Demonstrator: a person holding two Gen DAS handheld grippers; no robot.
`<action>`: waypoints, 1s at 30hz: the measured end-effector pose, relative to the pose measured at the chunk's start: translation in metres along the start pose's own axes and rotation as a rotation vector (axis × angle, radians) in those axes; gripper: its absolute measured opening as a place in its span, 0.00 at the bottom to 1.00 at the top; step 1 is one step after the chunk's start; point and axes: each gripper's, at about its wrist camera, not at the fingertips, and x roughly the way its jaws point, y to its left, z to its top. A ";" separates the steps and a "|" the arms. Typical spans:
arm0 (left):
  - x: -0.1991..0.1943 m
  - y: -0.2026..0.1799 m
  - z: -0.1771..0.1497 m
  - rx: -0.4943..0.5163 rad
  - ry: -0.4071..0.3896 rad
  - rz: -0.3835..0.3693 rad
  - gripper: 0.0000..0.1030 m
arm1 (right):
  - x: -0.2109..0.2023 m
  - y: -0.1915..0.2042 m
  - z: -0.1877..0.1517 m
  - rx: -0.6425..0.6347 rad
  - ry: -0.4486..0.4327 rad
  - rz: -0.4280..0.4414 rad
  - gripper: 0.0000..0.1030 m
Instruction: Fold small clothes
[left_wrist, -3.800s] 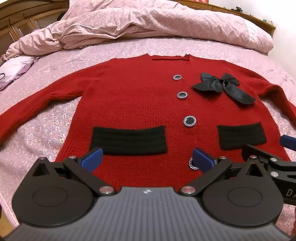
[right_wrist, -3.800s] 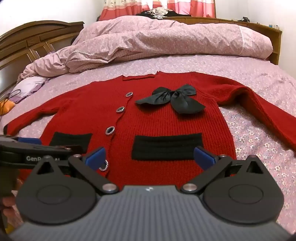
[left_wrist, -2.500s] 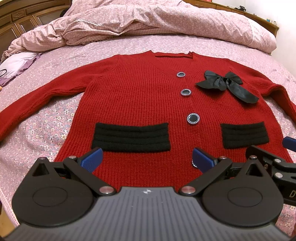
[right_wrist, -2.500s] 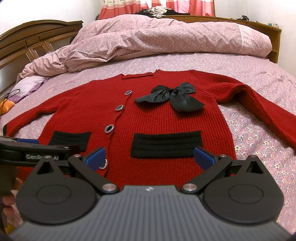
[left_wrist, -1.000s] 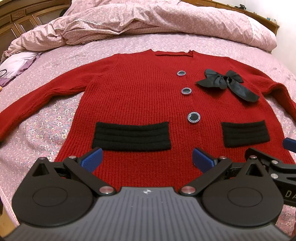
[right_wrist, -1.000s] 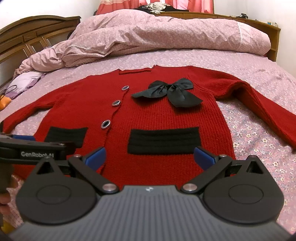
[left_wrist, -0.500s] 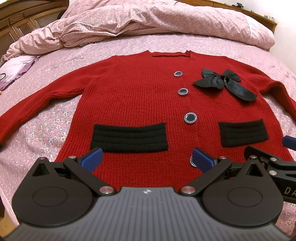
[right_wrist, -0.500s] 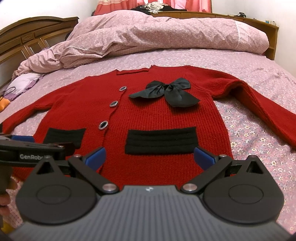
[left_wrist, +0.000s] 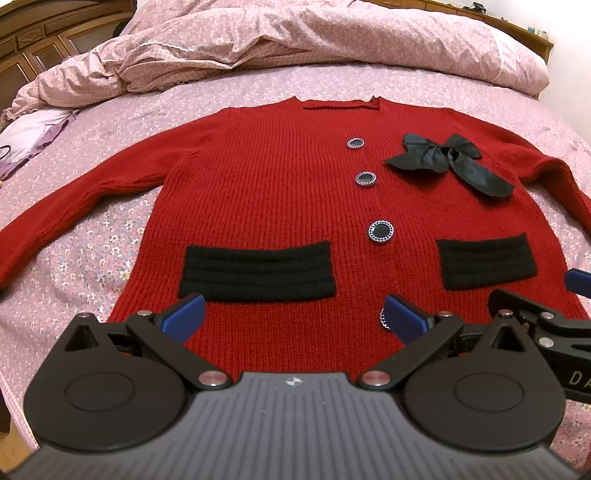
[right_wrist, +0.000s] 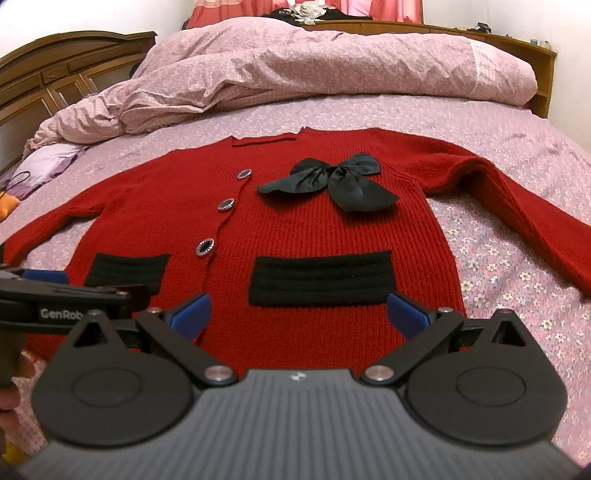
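A red knit cardigan (left_wrist: 266, 192) lies flat and face up on the bed, sleeves spread to both sides; it also shows in the right wrist view (right_wrist: 325, 236). It has two black pocket bands, several dark round buttons and a black bow (left_wrist: 447, 162). My left gripper (left_wrist: 293, 319) is open and empty above the hem on the left half. My right gripper (right_wrist: 299, 315) is open and empty above the hem on the right half. Each gripper shows at the edge of the other's view.
The bed has a pink flowered sheet (left_wrist: 92, 254). A crumpled pink duvet (right_wrist: 295, 62) lies along the far side. A lilac cloth (left_wrist: 33, 129) sits at the far left. A wooden headboard (right_wrist: 62, 85) stands at the left, a wooden shelf behind.
Both grippers have shifted only slightly over the hem. The cardigan has not moved and both grippers stay open.
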 end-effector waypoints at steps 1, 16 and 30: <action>0.000 0.000 0.000 0.000 0.001 -0.001 1.00 | 0.000 0.000 0.000 0.000 0.000 0.000 1.00; 0.006 0.004 0.002 -0.009 0.017 -0.003 1.00 | 0.001 -0.003 0.000 0.003 0.008 0.005 1.00; 0.027 0.011 0.044 0.002 0.015 0.022 1.00 | 0.013 -0.038 0.026 0.065 0.007 -0.021 1.00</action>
